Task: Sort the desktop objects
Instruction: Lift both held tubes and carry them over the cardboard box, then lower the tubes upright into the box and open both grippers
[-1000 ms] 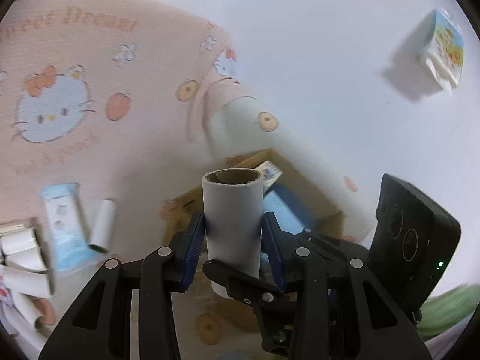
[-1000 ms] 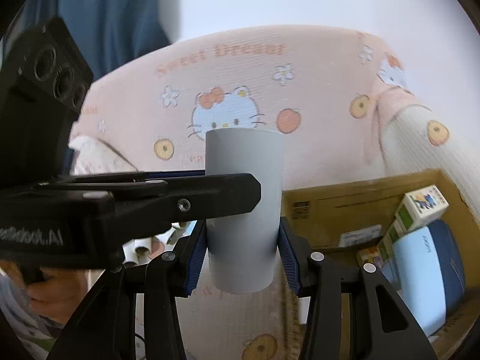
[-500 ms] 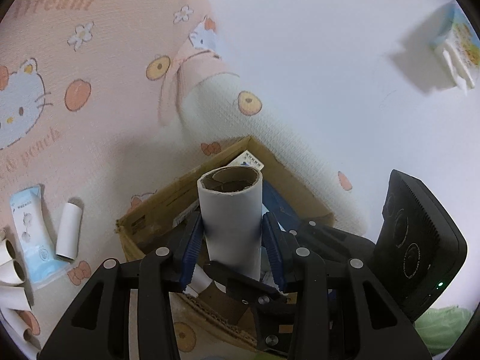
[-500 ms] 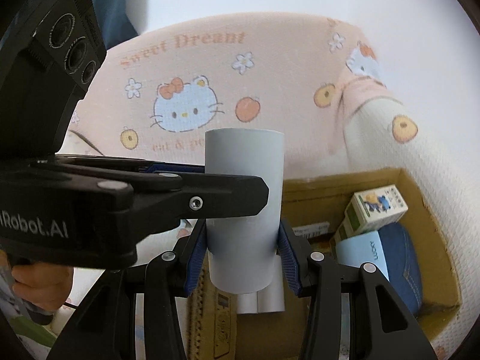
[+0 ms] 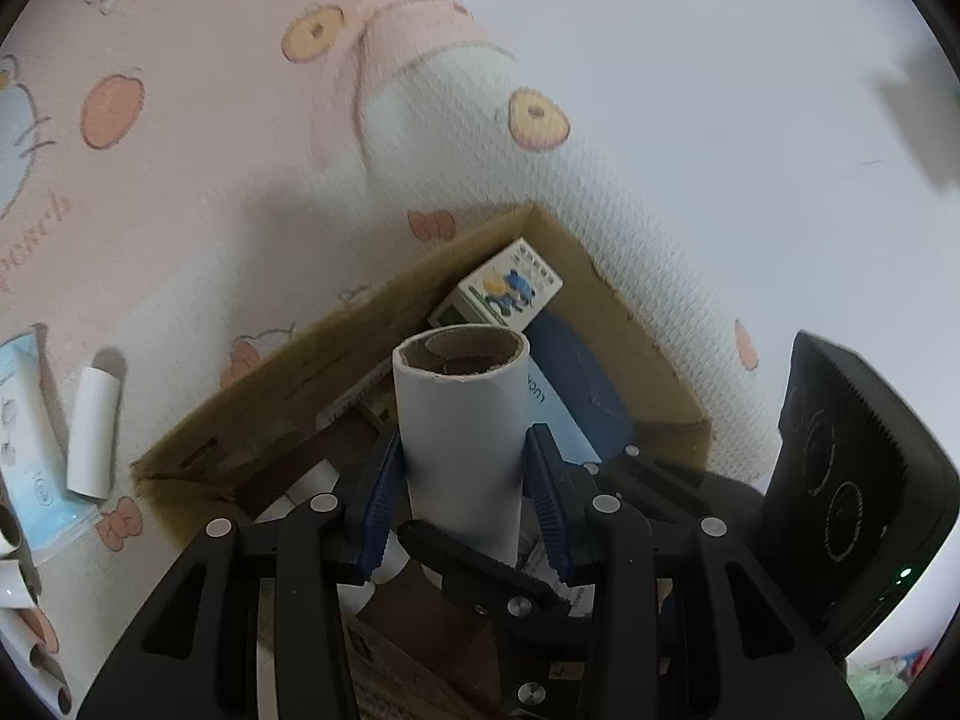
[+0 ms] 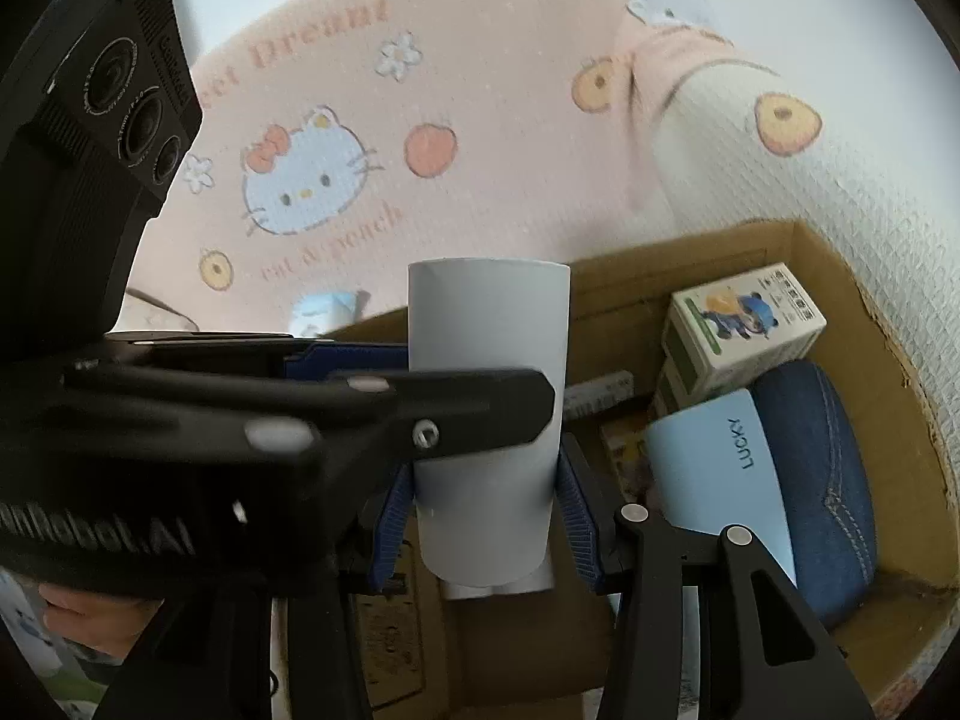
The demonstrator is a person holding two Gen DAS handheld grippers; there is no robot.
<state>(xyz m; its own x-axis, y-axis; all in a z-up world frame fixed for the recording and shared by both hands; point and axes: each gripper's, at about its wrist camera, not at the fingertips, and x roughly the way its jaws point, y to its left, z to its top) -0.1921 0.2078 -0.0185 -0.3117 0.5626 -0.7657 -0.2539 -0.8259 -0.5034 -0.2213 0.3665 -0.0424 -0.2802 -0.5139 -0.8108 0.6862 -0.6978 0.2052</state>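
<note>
My left gripper [image 5: 463, 468] is shut on an upright white cardboard tube [image 5: 462, 414], its blue pads pressing both sides. The tube hangs over an open cardboard box [image 5: 288, 372] on a pink cat-print cloth [image 5: 198, 138]. In the right wrist view my right gripper [image 6: 486, 504] is shut on a second white tube [image 6: 489, 324], also above the cardboard box [image 6: 690, 258]. The left gripper's black body [image 6: 240, 420] crosses in front of that tube from the left. Two white tubes [image 6: 498, 585] lie inside the box below it.
The box holds a small cartoon-printed carton [image 6: 744, 324], a light-blue pack marked LUCKY [image 6: 720, 480] and a denim item [image 6: 828, 480]. On the cloth to the left lie a loose tube [image 5: 93, 432], a blue tissue pack [image 5: 30, 450] and several more tubes [image 5: 12, 570].
Both grippers have carried their tubes toward the box and tipped downward; the box has grown larger and now lies under the tubes. Both grips are unchanged.
</note>
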